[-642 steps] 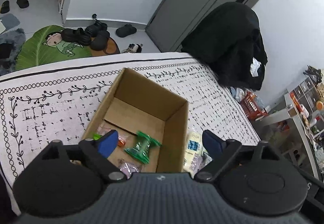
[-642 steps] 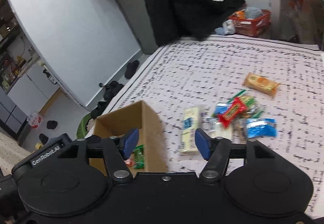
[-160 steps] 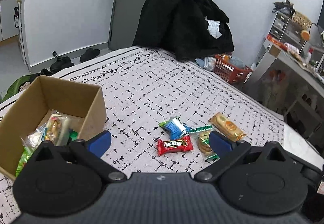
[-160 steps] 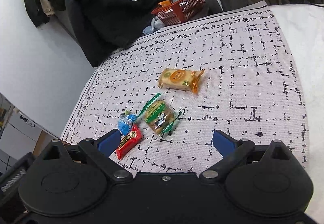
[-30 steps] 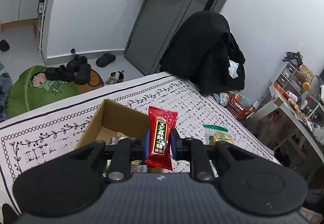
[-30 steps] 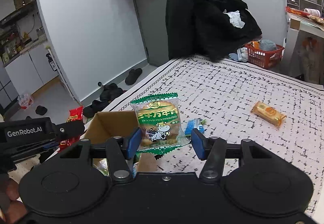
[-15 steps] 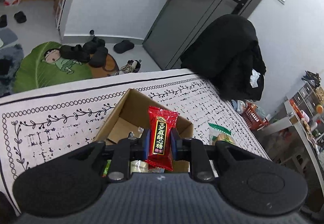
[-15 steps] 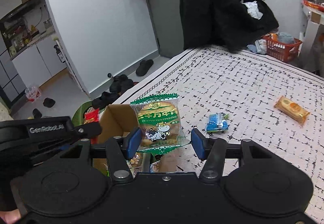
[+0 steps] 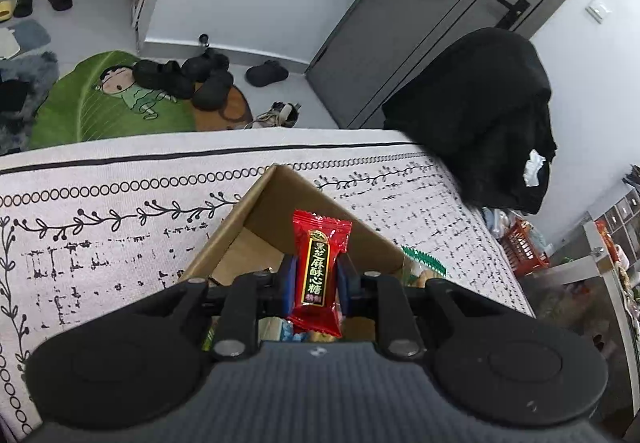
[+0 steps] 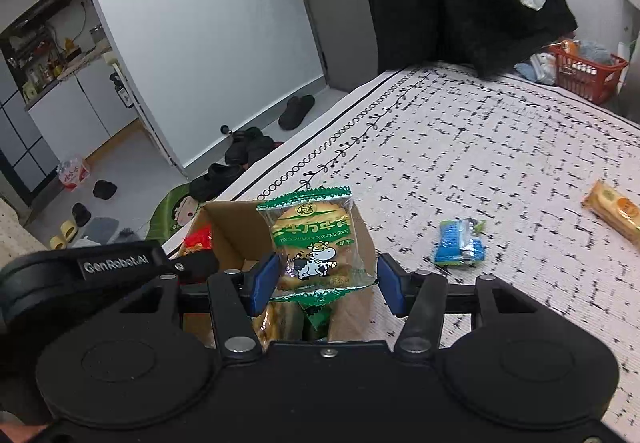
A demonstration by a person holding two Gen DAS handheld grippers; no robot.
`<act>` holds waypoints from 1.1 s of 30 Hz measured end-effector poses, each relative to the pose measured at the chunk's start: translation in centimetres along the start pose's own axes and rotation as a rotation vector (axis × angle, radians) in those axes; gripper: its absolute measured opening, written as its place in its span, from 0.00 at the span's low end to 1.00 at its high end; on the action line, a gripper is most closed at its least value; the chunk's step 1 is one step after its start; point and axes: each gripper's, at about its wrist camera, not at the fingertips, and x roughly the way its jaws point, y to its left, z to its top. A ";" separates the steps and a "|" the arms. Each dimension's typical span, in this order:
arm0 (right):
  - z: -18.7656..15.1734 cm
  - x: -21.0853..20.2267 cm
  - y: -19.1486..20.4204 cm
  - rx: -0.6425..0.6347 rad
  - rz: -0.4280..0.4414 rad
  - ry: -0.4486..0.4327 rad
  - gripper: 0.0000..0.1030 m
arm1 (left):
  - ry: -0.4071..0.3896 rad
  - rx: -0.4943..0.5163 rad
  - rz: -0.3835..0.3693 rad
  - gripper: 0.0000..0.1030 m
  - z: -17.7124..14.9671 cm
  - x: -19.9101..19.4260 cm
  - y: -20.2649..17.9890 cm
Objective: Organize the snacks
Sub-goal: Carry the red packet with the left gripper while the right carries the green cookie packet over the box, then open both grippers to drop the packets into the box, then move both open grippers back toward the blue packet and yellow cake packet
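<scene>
Placement step, both hands loaded. Left tongs closed tight on red candy, held upright between the pads, directly over the open cardboard box. Right tongs clamp green biscuit packet by its sides, also upright, above the near right corner of the same box, which already holds several snacks under both tongs. Blue packet and orange packet lie on the patterned tabletop, off to the right of the right tongs.

Judgement: lower each tongs inside the box walls before opening; release the candy first, since the tongs crowd each other. Shift the biscuit packet leftward so it clears the rim.
</scene>
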 end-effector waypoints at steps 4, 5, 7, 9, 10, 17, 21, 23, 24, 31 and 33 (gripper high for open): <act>0.3 1.2 0.5 -0.026 0.008 0.018 0.51 | 0.014 -0.006 0.019 0.20 0.1 1.2 0.1; 0.4 1.4 0.7 -0.037 0.010 0.021 0.51 | 0.017 -0.007 0.024 0.20 0.1 1.5 0.2; 0.5 1.9 1.0 -0.052 0.013 0.032 0.51 | 0.024 -0.019 0.026 0.20 0.1 1.9 0.3; 0.7 2.3 1.3 -0.061 0.018 0.044 0.51 | 0.023 -0.035 0.032 0.21 0.2 2.0 0.7; 0.6 2.5 1.4 -0.066 0.020 0.049 0.52 | 0.025 -0.044 0.033 0.23 0.3 2.0 0.9; 0.5 2.1 1.3 -0.065 -0.015 0.056 0.57 | 0.034 -0.084 0.029 0.32 0.9 1.8 1.6; 0.5 1.1 0.8 -0.054 -0.042 0.051 0.59 | 0.025 -0.084 0.033 0.53 0.9 1.2 1.6; 0.5 0.6 0.5 -0.048 -0.055 0.047 0.60 | 0.026 -0.079 0.030 0.59 0.8 0.9 1.5; 0.5 0.4 0.4 -0.046 -0.062 0.045 0.60 | 0.027 -0.074 0.030 0.64 0.8 0.9 1.4; 0.5 -1.8 -0.2 -0.042 -0.099 0.022 0.72 | 0.037 -0.048 0.022 0.84 0.7 0.0 1.0; 0.4 -2.5 -0.4 -0.042 -0.106 0.014 0.75 | 0.044 -0.032 0.028 0.86 0.6 -0.2 0.8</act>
